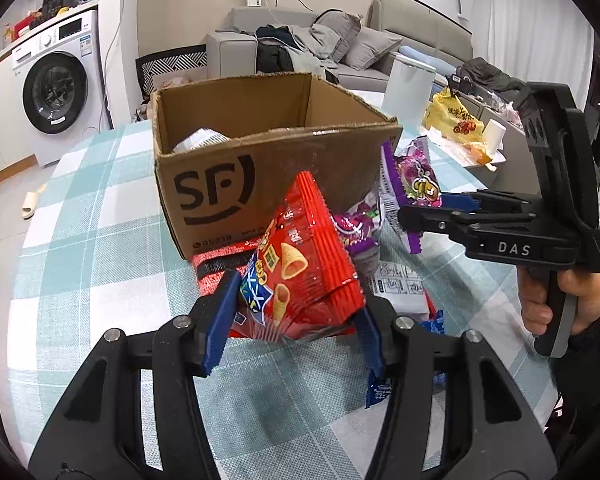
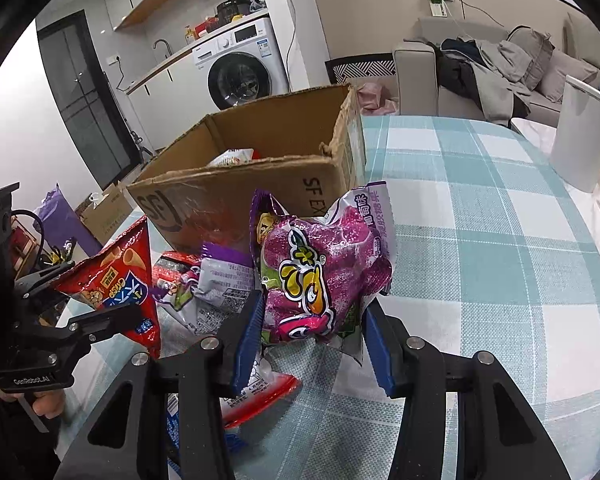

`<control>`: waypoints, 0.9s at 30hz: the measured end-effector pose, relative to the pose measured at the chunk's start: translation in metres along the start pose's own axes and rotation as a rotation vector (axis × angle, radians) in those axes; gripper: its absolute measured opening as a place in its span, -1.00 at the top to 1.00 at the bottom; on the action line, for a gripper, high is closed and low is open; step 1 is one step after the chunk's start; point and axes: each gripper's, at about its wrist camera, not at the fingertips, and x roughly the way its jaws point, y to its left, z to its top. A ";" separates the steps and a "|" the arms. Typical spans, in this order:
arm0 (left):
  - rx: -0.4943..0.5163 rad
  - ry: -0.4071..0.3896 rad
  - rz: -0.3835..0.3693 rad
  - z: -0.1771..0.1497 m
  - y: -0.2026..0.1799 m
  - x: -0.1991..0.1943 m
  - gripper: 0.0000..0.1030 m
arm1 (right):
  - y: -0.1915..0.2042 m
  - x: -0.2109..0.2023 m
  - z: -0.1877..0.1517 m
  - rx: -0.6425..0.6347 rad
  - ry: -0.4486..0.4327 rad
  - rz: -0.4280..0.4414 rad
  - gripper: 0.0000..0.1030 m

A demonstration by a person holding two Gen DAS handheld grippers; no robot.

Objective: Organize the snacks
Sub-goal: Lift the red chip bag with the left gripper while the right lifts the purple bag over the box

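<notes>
While both bags waited for boxing, my left gripper [image 1: 296, 312] pinched the red bag [image 1: 300, 264], my right gripper [image 2: 312, 336] the purple bag [image 2: 320, 276]; cardboard box [image 1: 220, 196] at twelve o'clock.
</notes>
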 end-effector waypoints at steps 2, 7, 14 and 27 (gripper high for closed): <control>-0.005 -0.008 0.002 0.002 0.001 -0.004 0.00 | 0.001 -0.005 0.002 -0.001 -0.011 0.003 0.06; -0.021 -0.029 0.003 0.005 0.002 -0.011 0.00 | 0.006 -0.016 0.005 -0.008 -0.033 0.008 0.06; -0.041 -0.056 0.008 0.011 0.006 -0.020 0.00 | 0.012 -0.026 0.006 -0.022 -0.056 0.022 0.06; -0.081 -0.116 0.038 0.023 0.016 -0.037 0.00 | 0.021 -0.042 0.015 -0.046 -0.122 0.032 0.06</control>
